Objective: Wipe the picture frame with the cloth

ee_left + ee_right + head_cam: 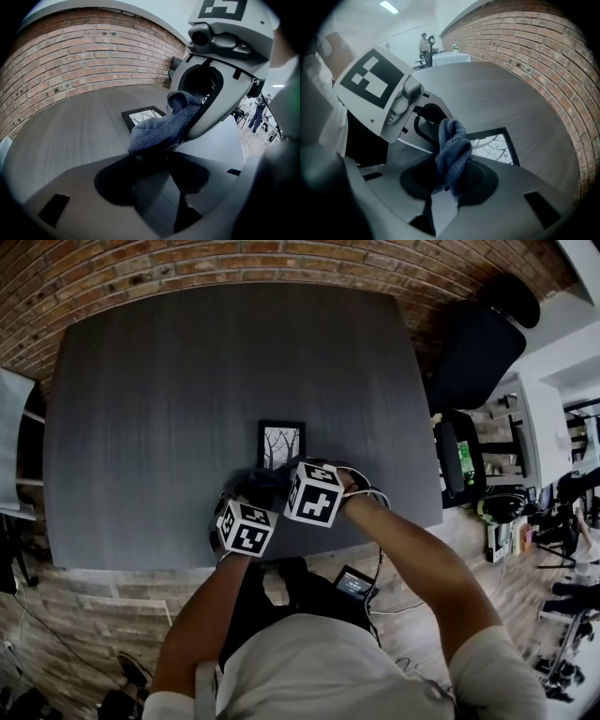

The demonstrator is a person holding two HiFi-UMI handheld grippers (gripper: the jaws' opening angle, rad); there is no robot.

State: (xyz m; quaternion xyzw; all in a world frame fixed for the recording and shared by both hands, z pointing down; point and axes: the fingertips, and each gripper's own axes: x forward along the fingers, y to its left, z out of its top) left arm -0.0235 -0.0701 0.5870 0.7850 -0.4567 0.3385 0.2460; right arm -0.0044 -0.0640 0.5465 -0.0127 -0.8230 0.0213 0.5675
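Observation:
A small black picture frame [281, 443] with a tree drawing lies flat on the dark grey table [169, 390], just beyond both grippers. A blue cloth [452, 157] rises bunched from between the jaws of my right gripper [446, 190], which is shut on it. In the left gripper view the cloth [157, 129] hangs from the right gripper's white body in front of the frame [143, 115]. My left gripper [154, 176] sits close beside it with its jaws apart; the cloth's loose end reaches their mouth, unpinched. In the head view both marker cubes hide the fingertips.
The table's near edge [187, 568] runs just under the grippers. A brick wall [234, 263] backs the table. A black office chair [473, 348] stands at the right corner, with more office clutter [506, 502] past it.

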